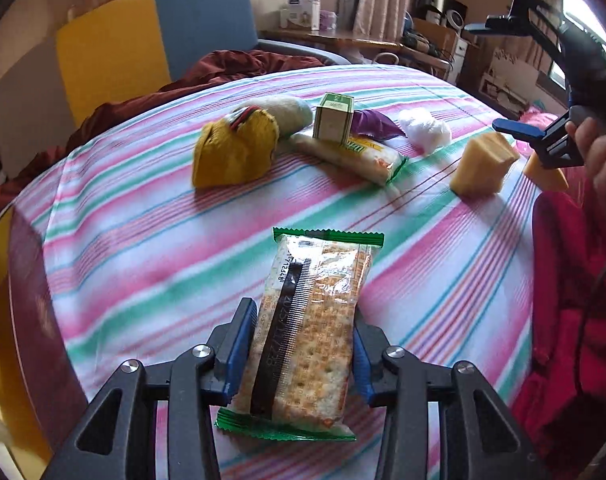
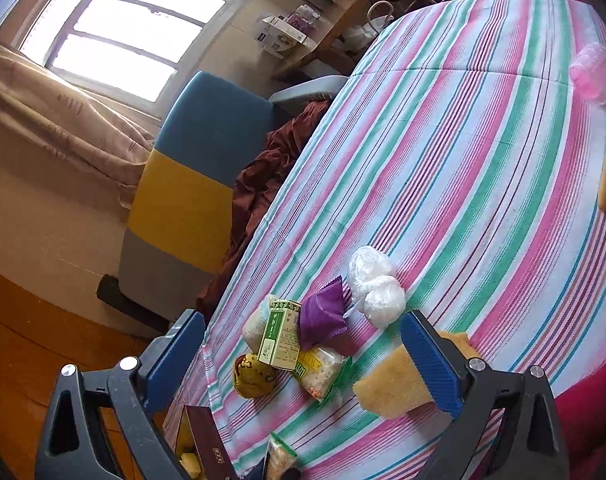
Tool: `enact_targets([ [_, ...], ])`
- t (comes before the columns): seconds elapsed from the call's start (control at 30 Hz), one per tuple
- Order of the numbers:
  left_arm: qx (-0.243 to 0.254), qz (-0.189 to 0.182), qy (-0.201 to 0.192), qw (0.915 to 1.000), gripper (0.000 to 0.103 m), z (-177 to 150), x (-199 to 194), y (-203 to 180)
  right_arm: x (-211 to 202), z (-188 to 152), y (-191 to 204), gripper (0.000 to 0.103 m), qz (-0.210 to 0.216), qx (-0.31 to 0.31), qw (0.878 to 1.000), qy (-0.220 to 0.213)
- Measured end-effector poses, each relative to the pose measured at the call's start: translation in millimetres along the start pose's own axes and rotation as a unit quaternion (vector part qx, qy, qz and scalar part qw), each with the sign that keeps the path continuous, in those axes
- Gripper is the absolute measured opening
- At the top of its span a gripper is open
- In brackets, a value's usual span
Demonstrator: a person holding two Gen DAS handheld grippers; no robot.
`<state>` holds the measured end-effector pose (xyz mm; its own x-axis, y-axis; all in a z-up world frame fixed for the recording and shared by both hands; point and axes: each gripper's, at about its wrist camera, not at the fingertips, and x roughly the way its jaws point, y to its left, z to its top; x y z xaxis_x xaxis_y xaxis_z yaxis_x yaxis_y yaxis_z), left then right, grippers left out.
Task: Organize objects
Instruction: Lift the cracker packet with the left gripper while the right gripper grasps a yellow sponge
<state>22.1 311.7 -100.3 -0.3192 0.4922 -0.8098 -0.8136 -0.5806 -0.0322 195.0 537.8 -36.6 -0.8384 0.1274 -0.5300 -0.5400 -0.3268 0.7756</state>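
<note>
1. Left gripper [image 1: 301,354]: low over the striped tablecloth [image 1: 143,240], pointing across the table; both blue pads pressed against the long sides of a cracker packet [image 1: 307,332], which is pinched between them, its far end sticking out forward.
2. Right gripper [image 2: 303,354]: held up in the air, tilted, jaws spread wide with nothing between them; the person's hand [image 1: 601,156] grips its handle.
3. Green carton [image 1: 334,119]: landmark, upright, well beyond the held packet, resting on a second cracker packet [image 1: 355,154].
4. Yellow cloth bundle [image 1: 235,152]: left of the carton.
5. Purple sachet [image 1: 373,124]: touching the carton's right side.
6. White plastic wad [image 1: 425,128]: right of the sachet.
7. Yellow sponge [image 1: 483,164]: farther right, apart.
</note>
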Motion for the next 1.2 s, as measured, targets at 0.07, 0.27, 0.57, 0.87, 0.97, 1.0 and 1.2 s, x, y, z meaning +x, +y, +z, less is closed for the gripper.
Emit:
enact_targets([
  [0.07, -0.004, 0.003, -0.007, 1.0000, 0.043, -2.8, -0.6, 2.9, -3.2, 0.7, -1.1, 0.100, -0.008, 0.002, 1.000, -0.009],
  [0.27, 0.001, 0.007, -0.030, 0.9995, 0.043, -8.8, -1.5, 0.4, -11.4, 2.7, -6.4, 0.100, -0.080, 0.012, 0.996, -0.041],
  [0.57, -0.012, -0.005, -0.046, 0.9989, 0.043, -11.2, -0.1, 2.7, 31.5, -11.0, 11.2, 0.103, -0.189, -0.062, 0.978, 0.063],
  [0.87, -0.026, -0.021, -0.050, 0.9982, 0.043, -13.0, -0.3, 7.4, 74.1, -48.6, 44.3, 0.103, -0.335, -0.256, 0.900, 0.116],
  [0.97, -0.030, -0.025, -0.051, 0.9979, 0.043, -13.2, 0.2, 8.8, 75.5, -52.8, 45.3, 0.095, -0.353, -0.282, 0.885, 0.115],
  [1.0, -0.031, -0.026, -0.052, 0.9979, 0.043, -13.3, 0.2, 9.3, 75.6, -52.3, 45.6, 0.091, -0.360, -0.286, 0.881, 0.111],
  [1.2, -0.027, -0.023, -0.057, 0.9977, 0.043, -15.8, -0.7, 8.7, 73.0, -49.6, 50.4, 0.058, -0.377, -0.303, 0.871, 0.090],
])
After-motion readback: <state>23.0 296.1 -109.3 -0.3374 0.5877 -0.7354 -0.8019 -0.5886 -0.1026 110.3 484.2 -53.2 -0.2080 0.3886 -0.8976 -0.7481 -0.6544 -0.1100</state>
